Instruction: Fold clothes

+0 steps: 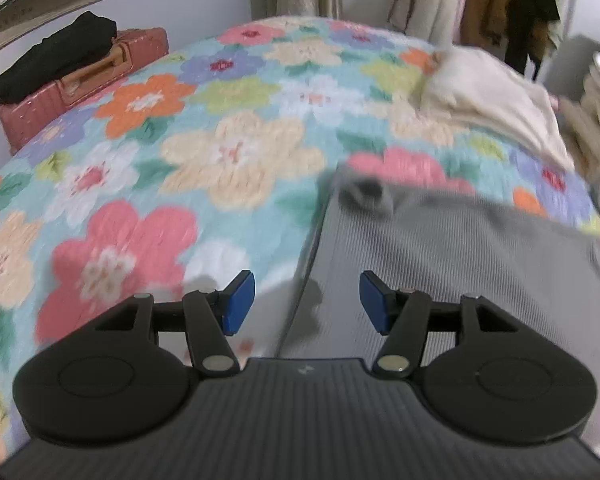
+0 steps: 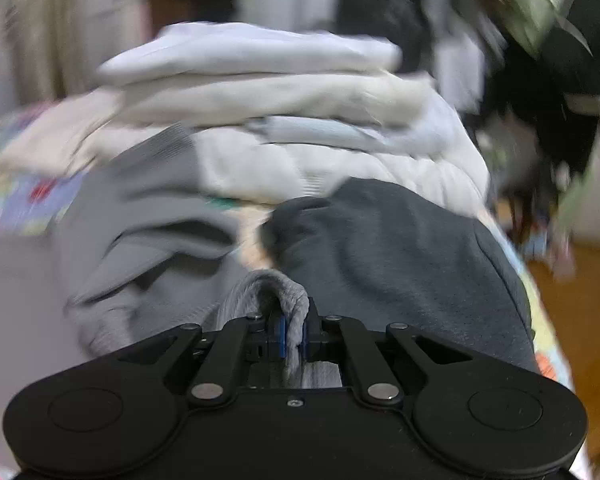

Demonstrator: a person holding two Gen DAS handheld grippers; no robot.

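A pink suitcase (image 1: pixel 80 80) topped with a black bundle (image 1: pixel 56 54) is seen at far left, beside a bed covered by a floral blanket (image 1: pixel 180 152). The left gripper (image 1: pixel 307 300) is held wide open, with nothing between its blue pads (image 1: pixel 240 300), over the left edge of a grey ribbed garment (image 1: pixel 440 260). The garment is spread on the blanket, its long axis running away from the camera. At right, the right gripper (image 2: pixel 293 338) is clamped tight on a grey fold of it, beside dark grey clothing (image 2: pixel 400 260) and stacked white clothes (image 2: pixel 268 92).
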